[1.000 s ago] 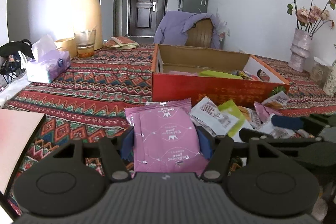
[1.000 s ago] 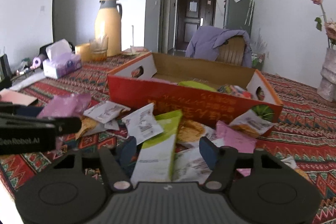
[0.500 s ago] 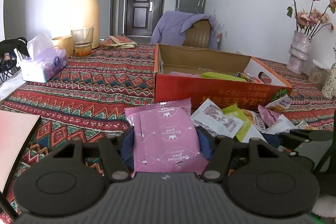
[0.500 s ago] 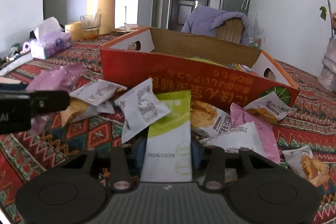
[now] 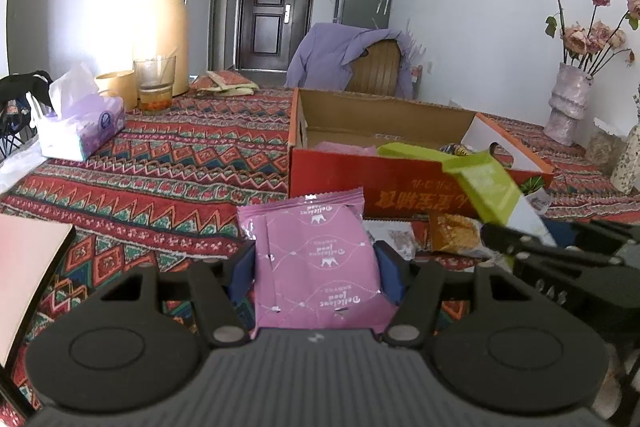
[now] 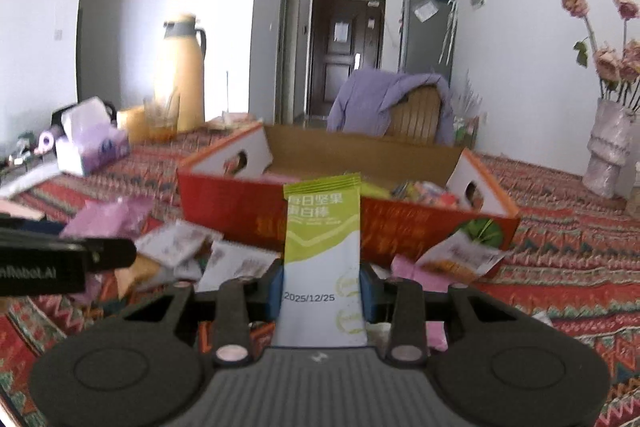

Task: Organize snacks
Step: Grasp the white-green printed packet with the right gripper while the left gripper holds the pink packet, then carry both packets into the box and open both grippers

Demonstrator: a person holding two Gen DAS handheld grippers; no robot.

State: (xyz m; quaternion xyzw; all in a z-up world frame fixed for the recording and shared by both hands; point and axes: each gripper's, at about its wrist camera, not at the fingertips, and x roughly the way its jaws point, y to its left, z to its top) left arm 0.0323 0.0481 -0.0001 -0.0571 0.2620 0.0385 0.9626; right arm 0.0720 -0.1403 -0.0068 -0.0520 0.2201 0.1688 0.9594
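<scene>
My left gripper [image 5: 316, 267] is shut on a purple snack packet [image 5: 316, 259], held upright above the patterned tablecloth. My right gripper [image 6: 320, 287] is shut on a green-and-white snack bar packet [image 6: 322, 251], lifted off the table; the packet also shows in the left wrist view [image 5: 496, 195]. An open red cardboard box [image 5: 400, 183] [image 6: 248, 203] lies ahead of both, with several snacks inside. Loose snack packets [image 6: 180, 247] lie on the cloth in front of the box.
A tissue box [image 5: 80, 127], a glass [image 5: 154, 83] and a yellow thermos [image 5: 164, 31] stand at the far left. A vase of dried flowers [image 5: 568, 107] stands at the far right. A pink board [image 5: 28, 267] lies at the left edge. A draped chair [image 5: 360, 63] is behind the table.
My right gripper closed on the green-and-white packet and lifted it from the pile. My left gripper kept hold of the purple packet and shifted slightly.
</scene>
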